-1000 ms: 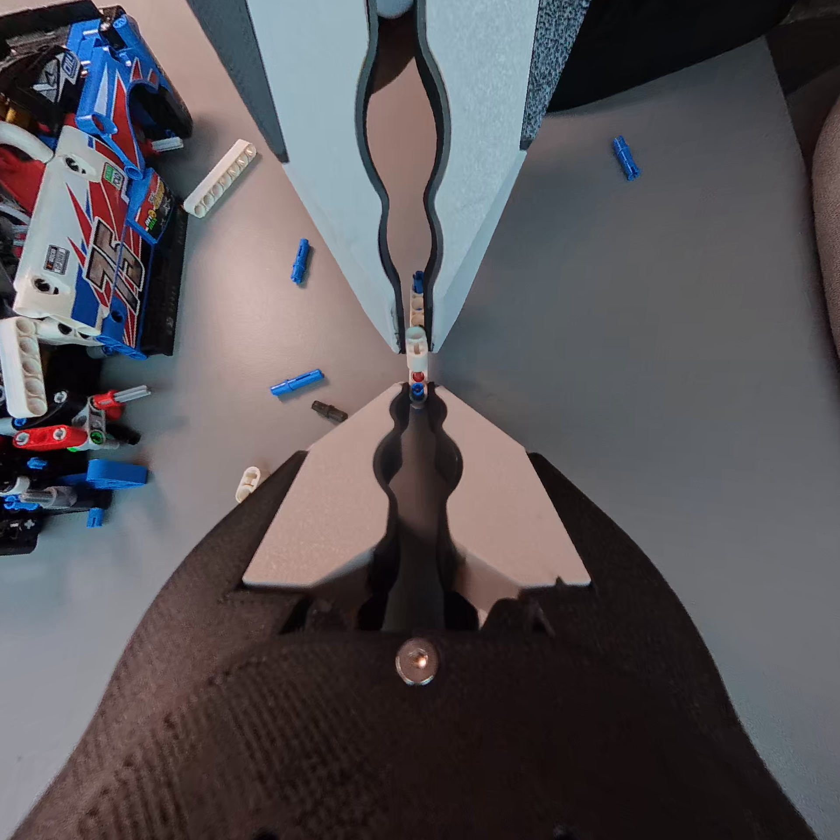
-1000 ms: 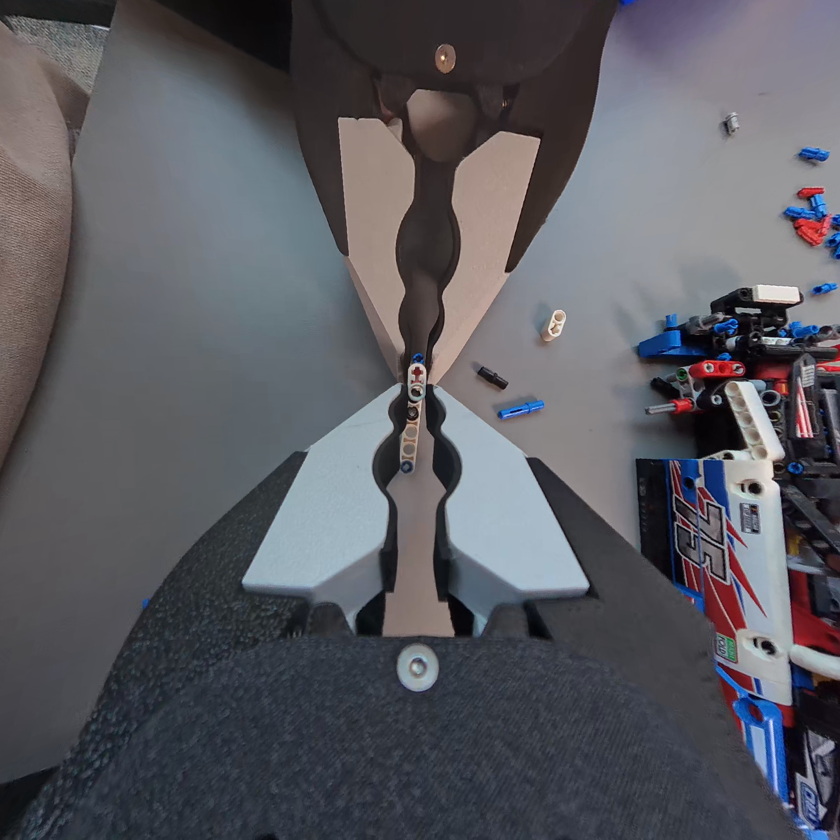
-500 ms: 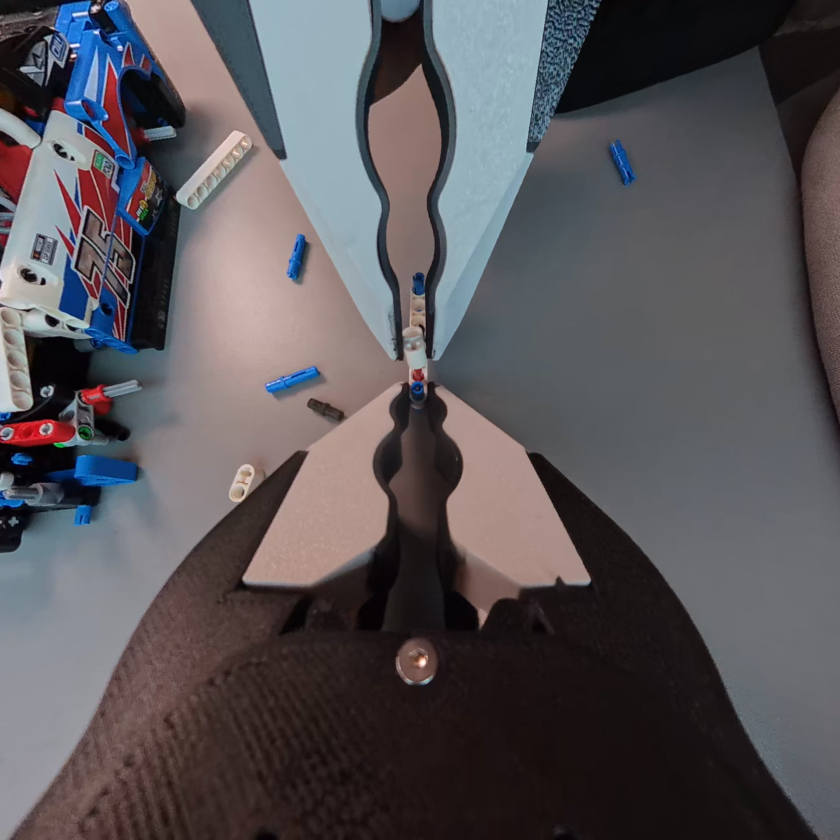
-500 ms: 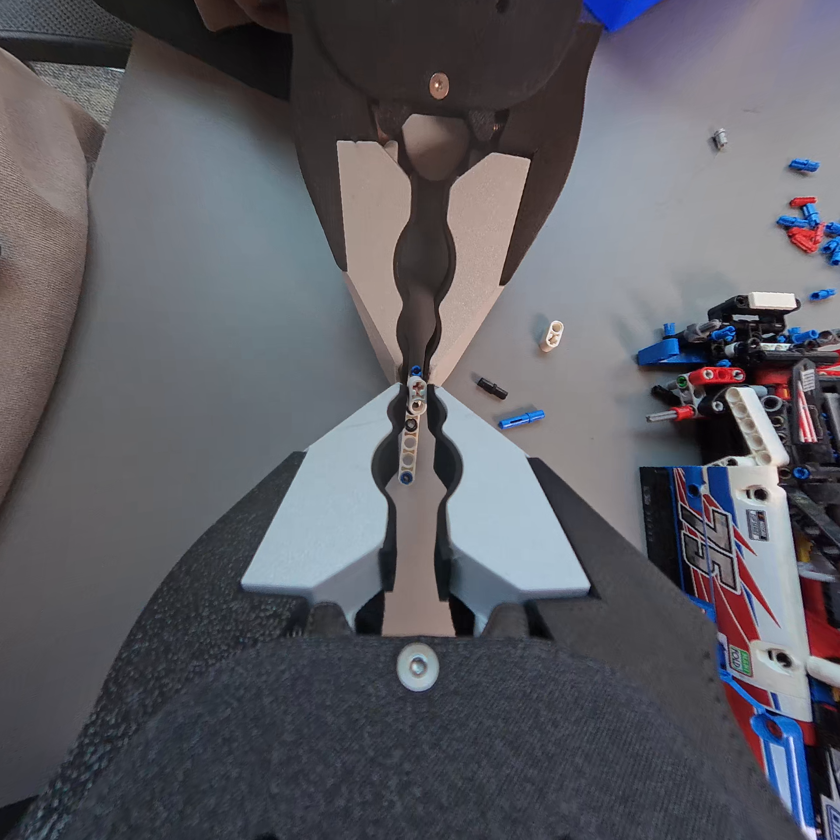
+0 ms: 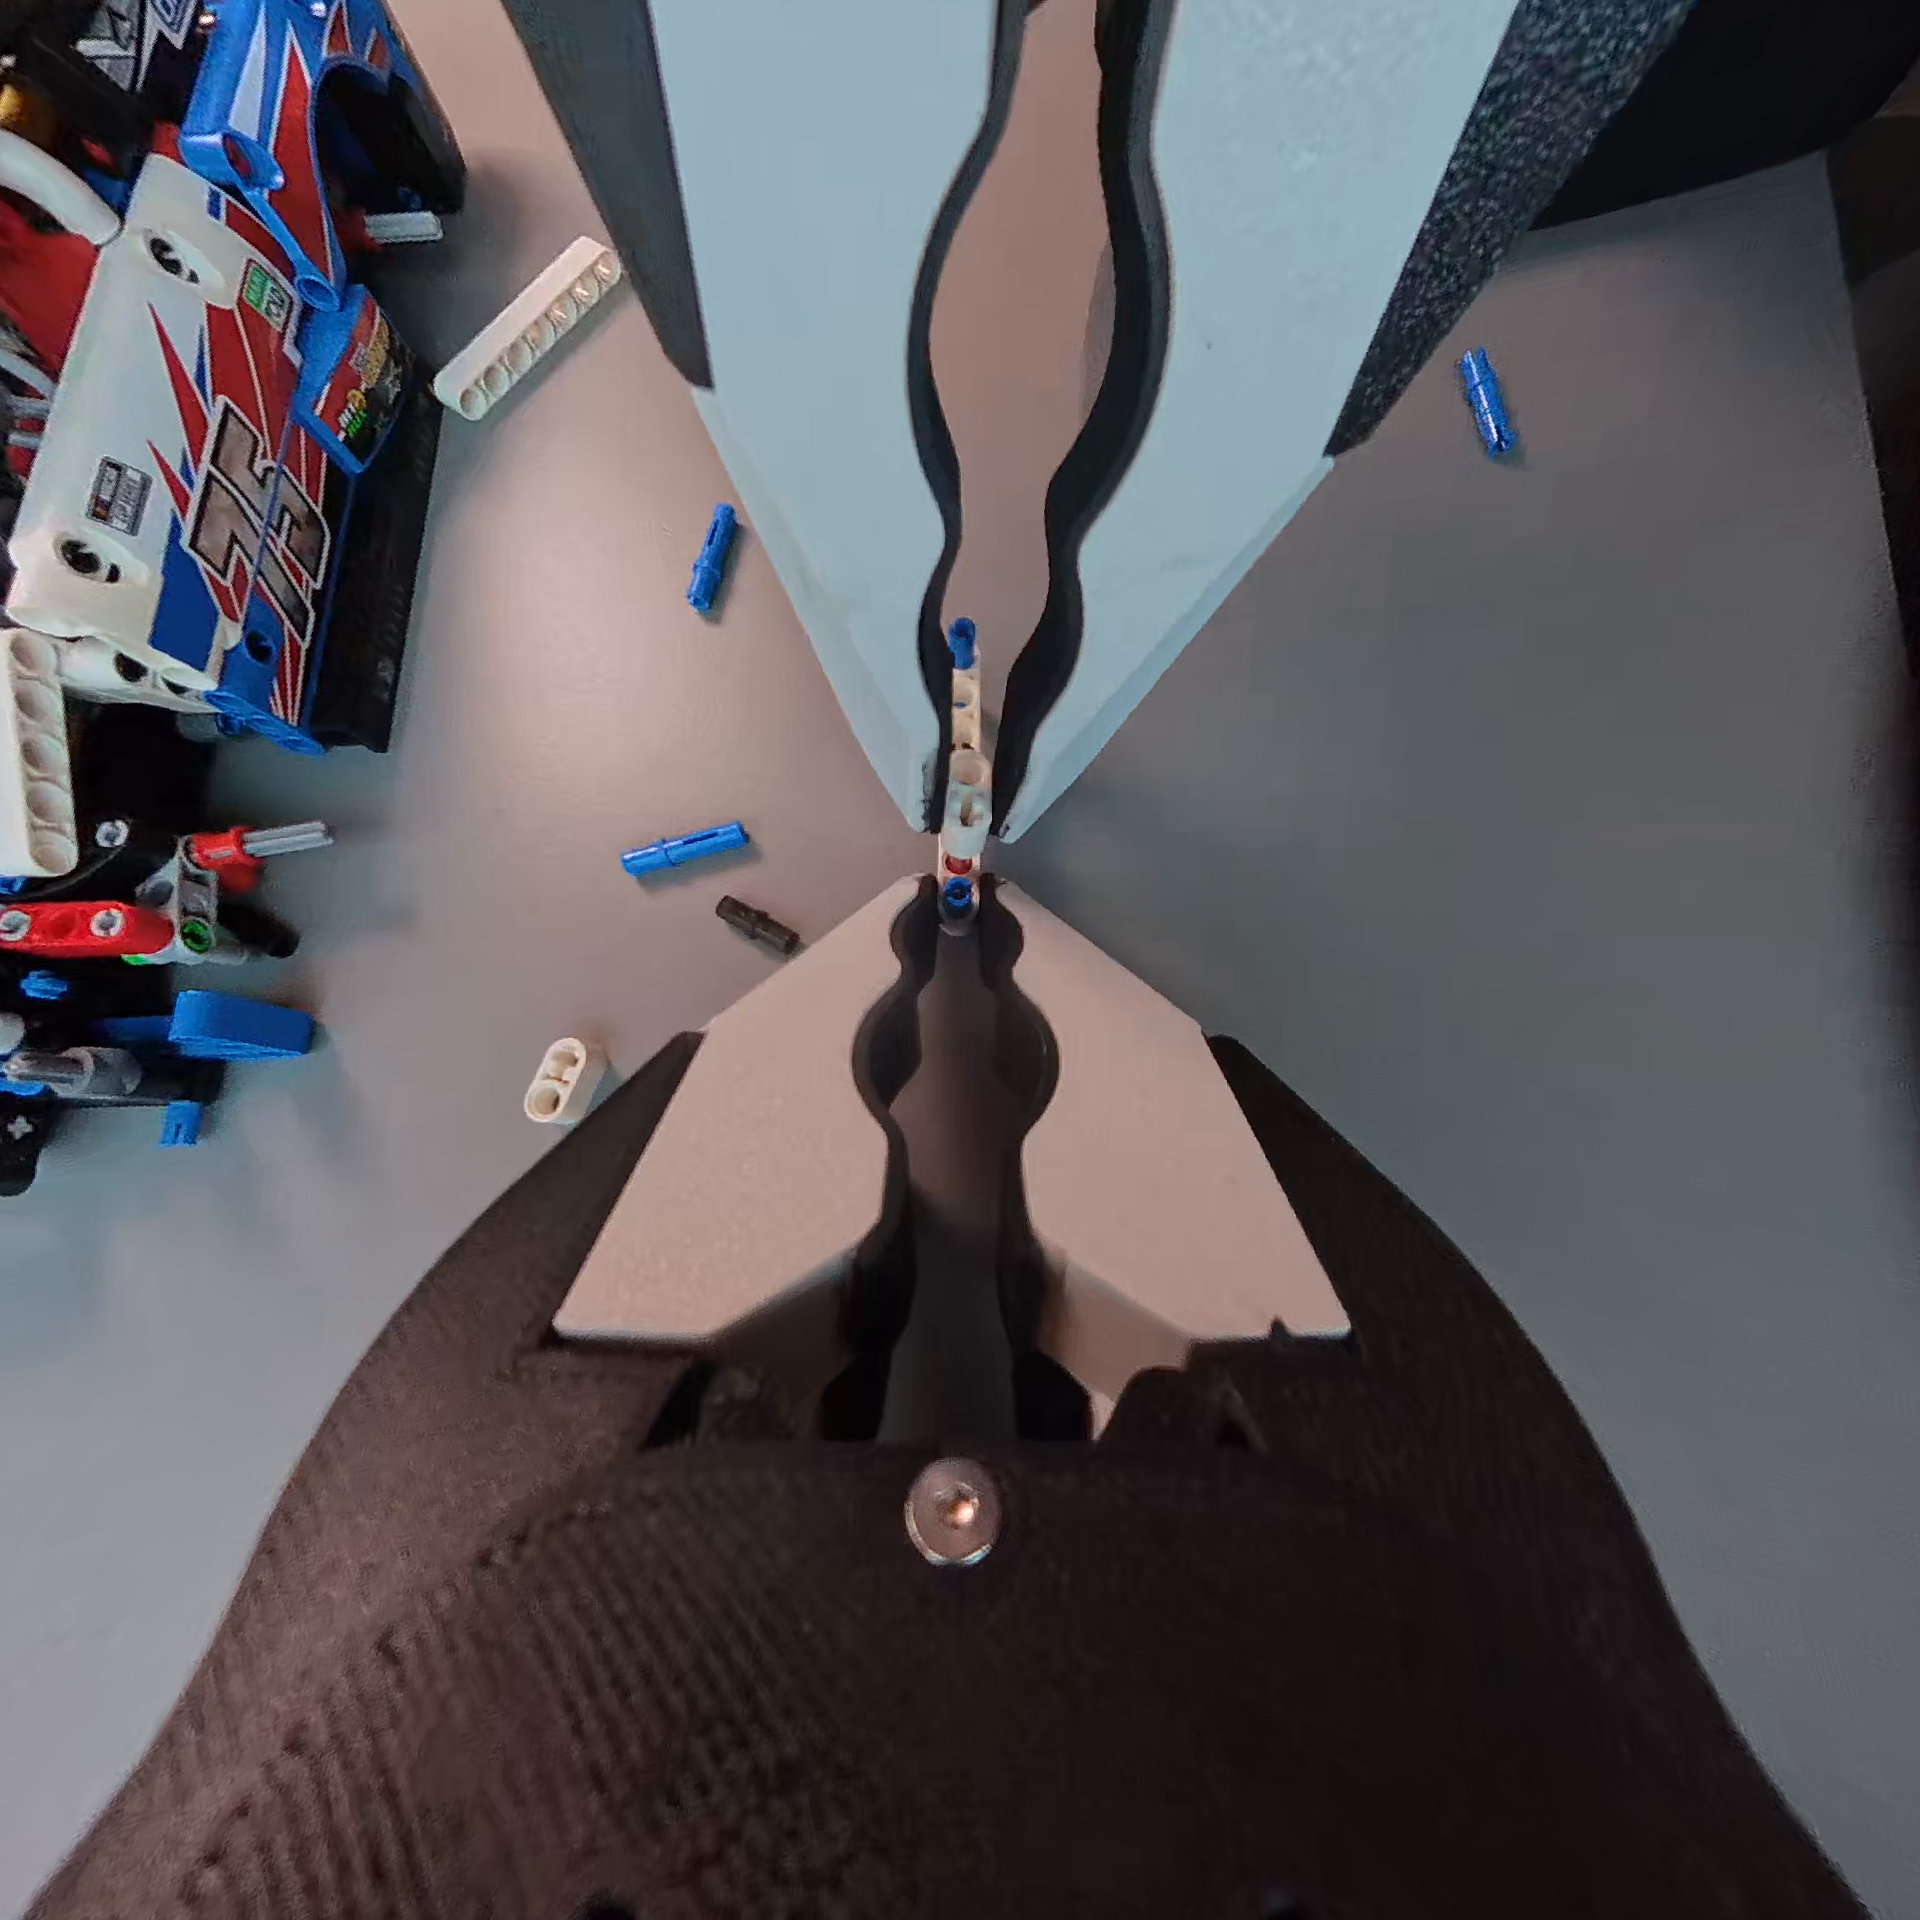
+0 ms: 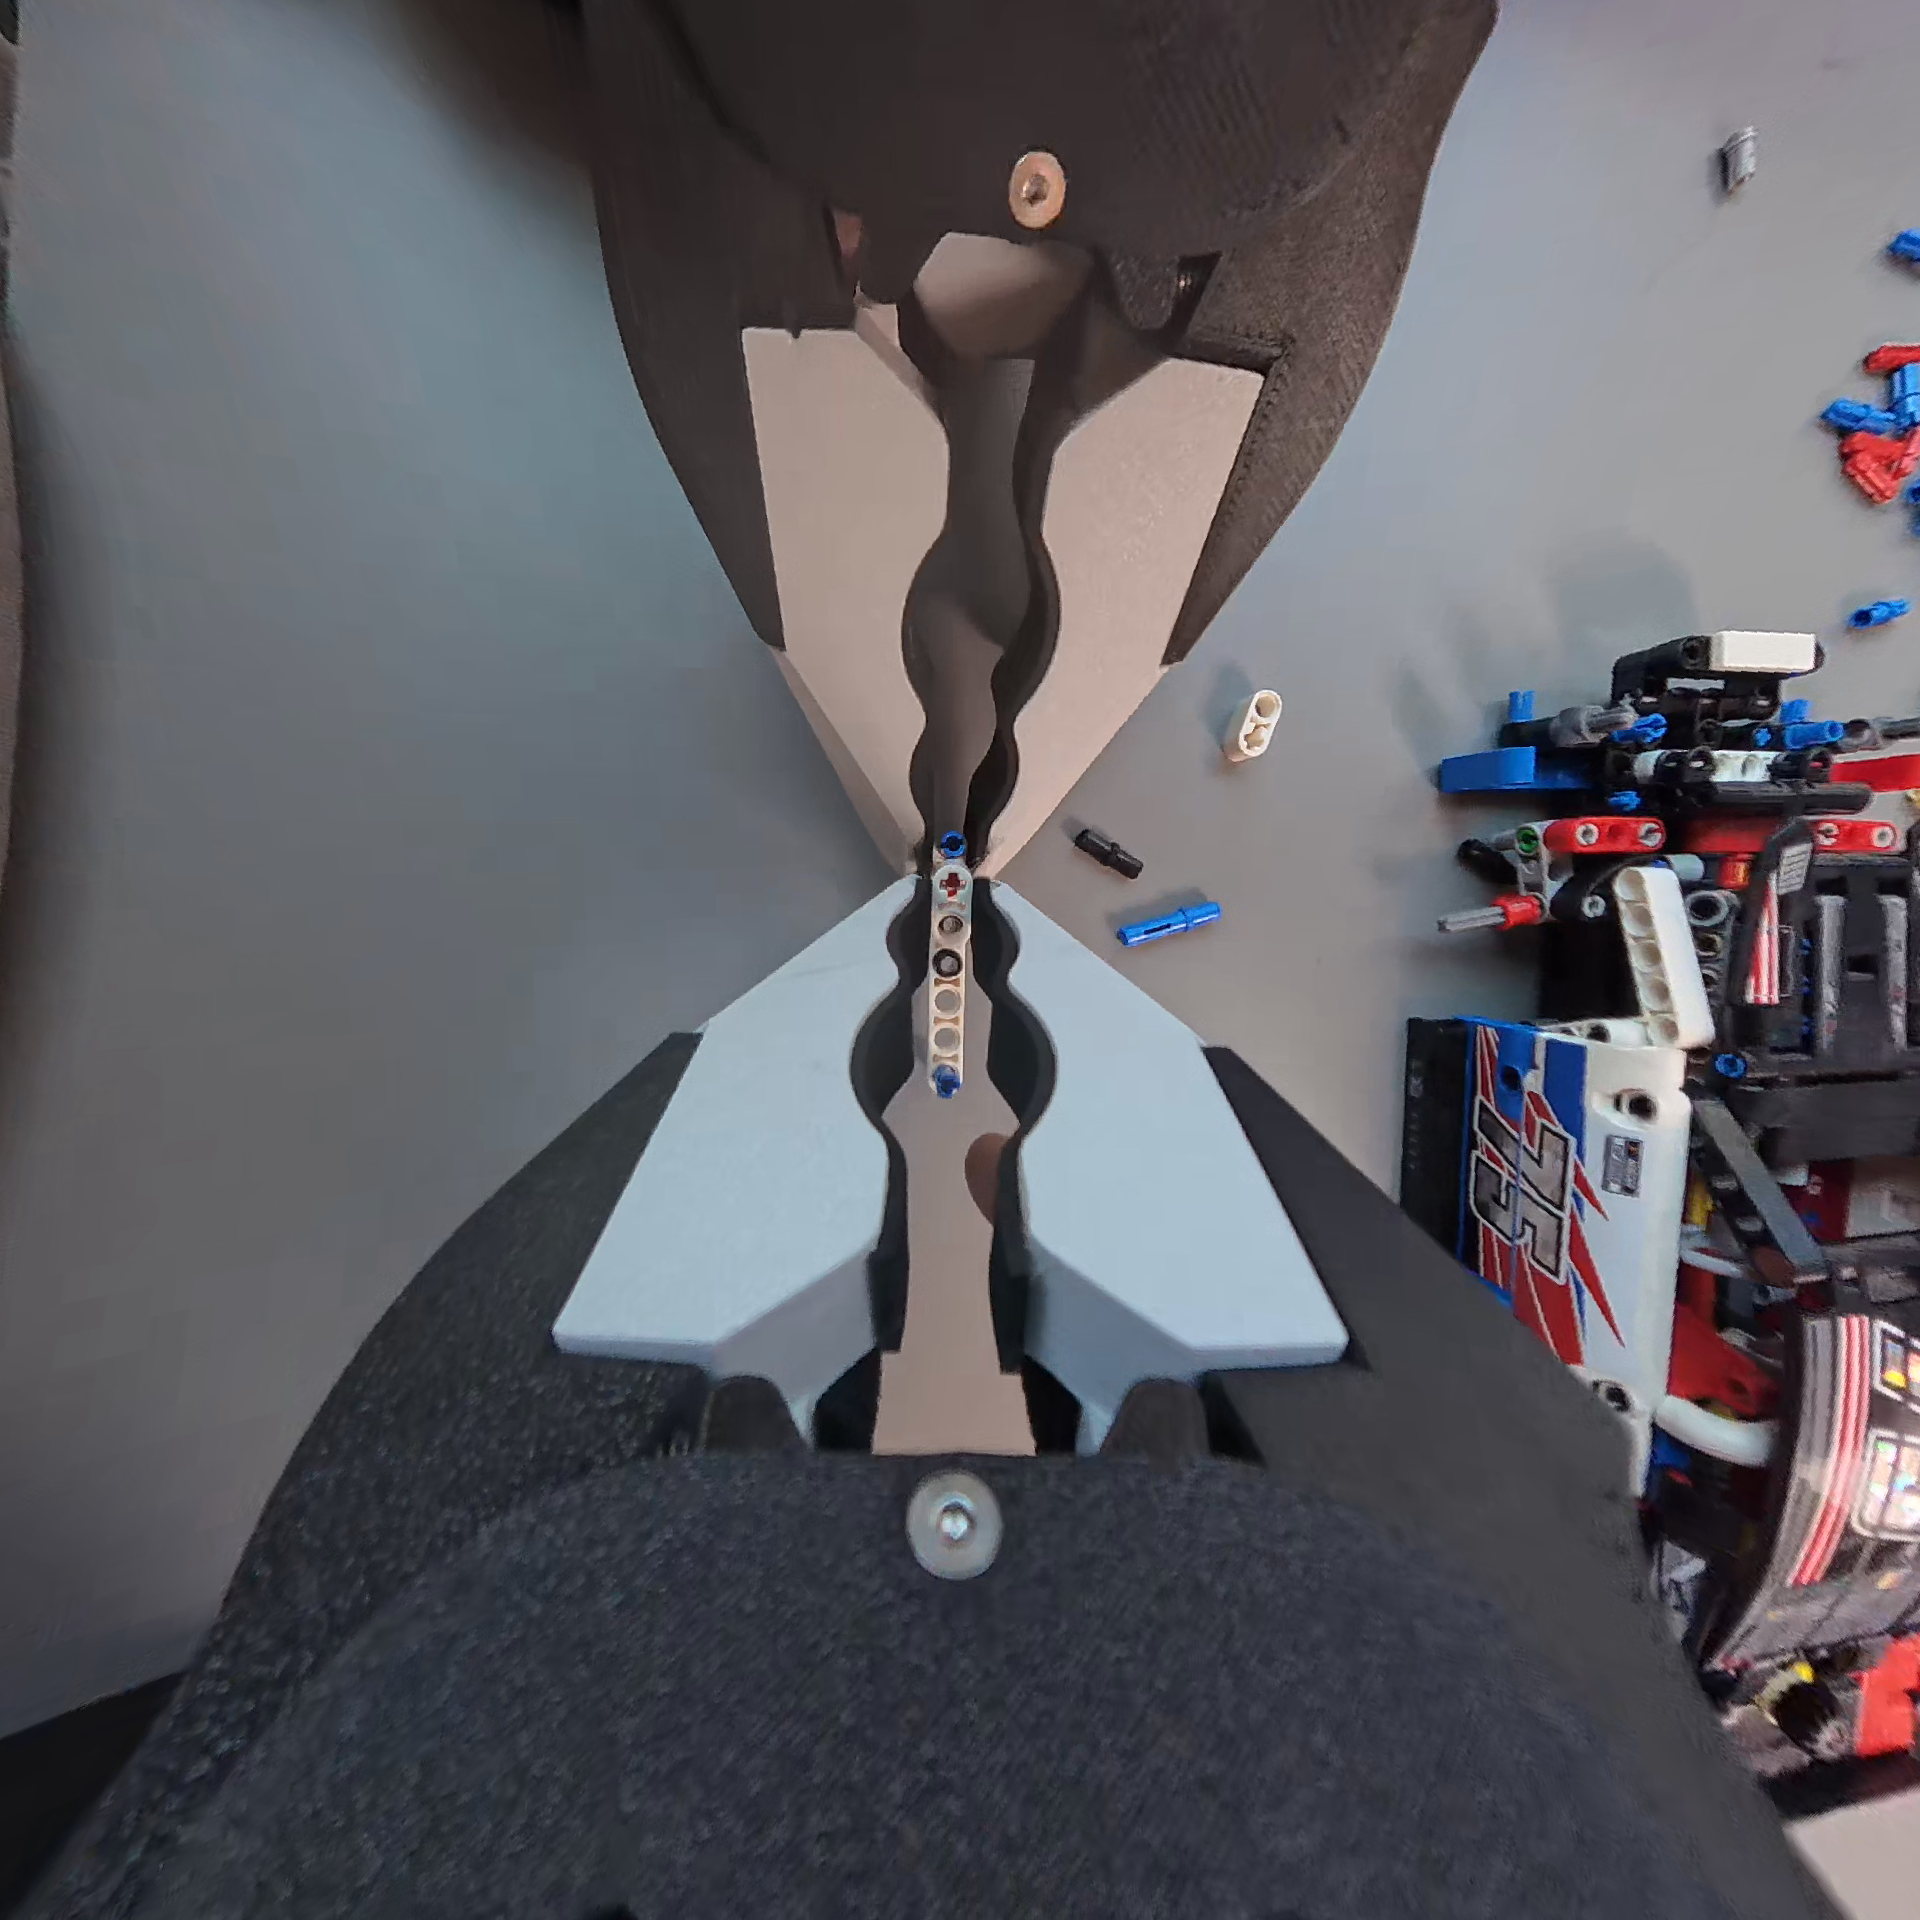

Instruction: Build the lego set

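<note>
A thin white beam [image 6: 948, 997] carries a blue pin [image 6: 951, 842] at its far end, a red axle and a second blue pin at its near end. My right gripper [image 6: 951, 885], with pale blue fingers, is shut on the beam. My left gripper [image 5: 956, 891], with tan fingers, meets it tip to tip above the grey table and is shut on the blue pin [image 5: 954, 896] at the beam's end. In the left wrist view the beam [image 5: 966, 790] runs into the right gripper [image 5: 964, 826].
The partly built blue, white and red race car [image 5: 156, 468] [image 6: 1558, 1195] lies to one side. Loose parts lie near it: a white beam [image 5: 530, 327], blue pins [image 5: 684, 847], a black pin [image 5: 756, 923], a small white connector [image 5: 566, 1081]. A pile of pins [image 6: 1881, 436] lies farther off. The tips of both grippers are at nearly the same place. Between my left fingertips and the small white connector [image 5: 566, 1081] there is roughly 7 cm. My right wrist view [image 6: 1250, 722] looks at it from another angle.
Both grippers stay tip to tip on the beam. They have tilted and shifted slightly, so each looks a little larger in the other's view and the car has slid in frame.
</note>
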The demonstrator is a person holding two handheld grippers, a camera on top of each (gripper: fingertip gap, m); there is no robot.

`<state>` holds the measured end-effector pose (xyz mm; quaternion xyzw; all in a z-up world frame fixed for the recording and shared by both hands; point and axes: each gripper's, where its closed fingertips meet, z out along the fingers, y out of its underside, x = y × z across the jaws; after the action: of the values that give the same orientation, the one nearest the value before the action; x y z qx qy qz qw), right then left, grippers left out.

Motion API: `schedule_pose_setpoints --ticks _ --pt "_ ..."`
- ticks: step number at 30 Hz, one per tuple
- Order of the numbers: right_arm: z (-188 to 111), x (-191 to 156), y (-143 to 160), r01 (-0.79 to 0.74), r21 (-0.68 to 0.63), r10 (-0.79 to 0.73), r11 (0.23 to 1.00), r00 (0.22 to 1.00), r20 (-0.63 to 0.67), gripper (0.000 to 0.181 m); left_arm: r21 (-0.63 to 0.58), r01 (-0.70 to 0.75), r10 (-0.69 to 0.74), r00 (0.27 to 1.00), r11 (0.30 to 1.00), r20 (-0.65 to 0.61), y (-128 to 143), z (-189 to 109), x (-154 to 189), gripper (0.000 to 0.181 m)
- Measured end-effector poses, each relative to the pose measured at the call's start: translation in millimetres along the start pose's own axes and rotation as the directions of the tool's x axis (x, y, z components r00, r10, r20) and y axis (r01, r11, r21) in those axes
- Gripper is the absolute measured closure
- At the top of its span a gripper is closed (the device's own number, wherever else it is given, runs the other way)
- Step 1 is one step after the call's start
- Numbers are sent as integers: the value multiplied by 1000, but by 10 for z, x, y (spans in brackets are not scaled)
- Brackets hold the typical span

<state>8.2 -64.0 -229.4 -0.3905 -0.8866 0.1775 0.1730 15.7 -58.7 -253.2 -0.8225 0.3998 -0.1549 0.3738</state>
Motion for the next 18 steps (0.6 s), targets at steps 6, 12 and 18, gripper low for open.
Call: schedule_pose_setpoints --ticks 6,12,18 --pt "35 -7 24 35 -97 -35 995 999 11 175 11 48 -48 999 999 -24 -13 8 9 176" --pt "41 -35 35 -6 -88 14 996 997 82 176 21 55 -54 997 998 -46 -14 9 32 176" --pt "44 -23 34 -35 -93 44 995 994 98 176 29 40 -39 998 999 -41 -13 5 26 176"
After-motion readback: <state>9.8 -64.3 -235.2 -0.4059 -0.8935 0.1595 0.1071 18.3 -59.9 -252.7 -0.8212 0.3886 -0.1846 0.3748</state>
